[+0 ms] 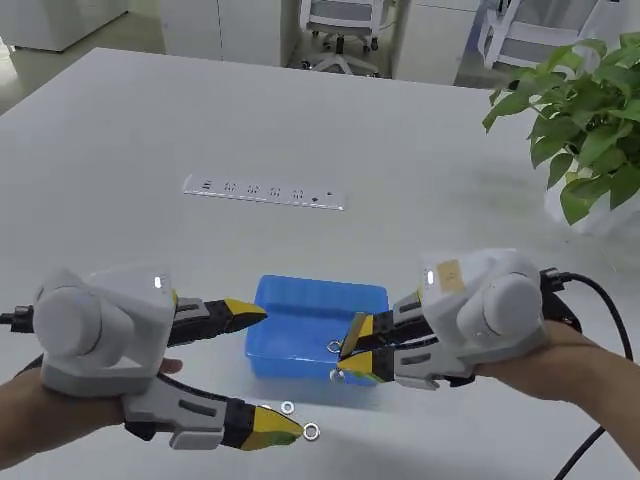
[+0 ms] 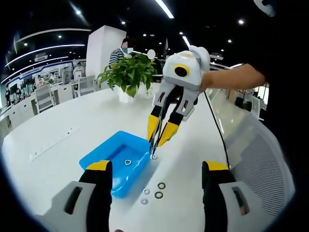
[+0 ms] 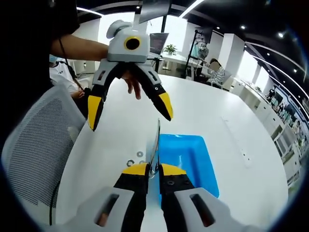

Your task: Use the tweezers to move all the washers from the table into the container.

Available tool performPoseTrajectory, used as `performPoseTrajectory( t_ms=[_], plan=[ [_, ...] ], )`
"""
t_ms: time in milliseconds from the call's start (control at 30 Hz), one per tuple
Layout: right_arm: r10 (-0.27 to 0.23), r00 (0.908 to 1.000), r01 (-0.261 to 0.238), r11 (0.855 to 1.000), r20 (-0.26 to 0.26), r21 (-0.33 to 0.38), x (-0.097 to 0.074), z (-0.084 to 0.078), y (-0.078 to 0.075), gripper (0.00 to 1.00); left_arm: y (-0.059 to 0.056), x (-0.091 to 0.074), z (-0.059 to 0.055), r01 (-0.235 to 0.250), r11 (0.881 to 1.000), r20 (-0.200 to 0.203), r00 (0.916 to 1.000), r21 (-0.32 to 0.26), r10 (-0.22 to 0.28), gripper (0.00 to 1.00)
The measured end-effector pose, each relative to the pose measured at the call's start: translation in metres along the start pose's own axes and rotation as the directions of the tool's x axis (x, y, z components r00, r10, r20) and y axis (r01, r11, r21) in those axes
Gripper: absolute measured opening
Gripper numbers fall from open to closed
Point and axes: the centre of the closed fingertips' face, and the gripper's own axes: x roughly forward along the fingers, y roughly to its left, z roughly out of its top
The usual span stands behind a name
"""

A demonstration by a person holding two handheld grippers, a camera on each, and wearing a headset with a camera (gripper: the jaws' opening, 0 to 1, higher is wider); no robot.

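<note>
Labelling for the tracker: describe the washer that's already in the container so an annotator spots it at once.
On the white table, find the blue container, nearer to the camera than the power strip. The washer lies alone on its blue floor; other washers lie outside it on the white tabletop.

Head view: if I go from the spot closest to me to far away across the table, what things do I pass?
loose washers → blue container → power strip → office chair
</note>
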Motion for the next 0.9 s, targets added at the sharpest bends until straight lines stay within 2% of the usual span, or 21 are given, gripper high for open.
performPoseTrajectory(
  t_ms=[200, 433, 900],
  plan=[
    [-0.018, 0.9998, 0.018, 1.0, 0.008, -0.015, -0.003, 0.005, -0.013, 0.09, -0.007, 0.0, 0.003, -0.003, 1.0, -0.004, 1.0, -0.013, 0.003, 0.88],
    [-0.029, 0.9995, 0.029, 0.999, 0.012, -0.025, 0.001, 0.005, -0.028, 0.09, -0.009, -0.003, 0.006, -0.005, 1.0, 0.004, 1.0, -0.015, 0.005, 0.92],
    [-0.025, 0.9997, 0.025, 0.999, 0.005, -0.045, 0.023, -0.003, -0.045, 0.1, -0.007, -0.007, 0.005, -0.015, 0.999, 0.018, 0.9997, -0.04, 0.016, 0.99]
  ],
)
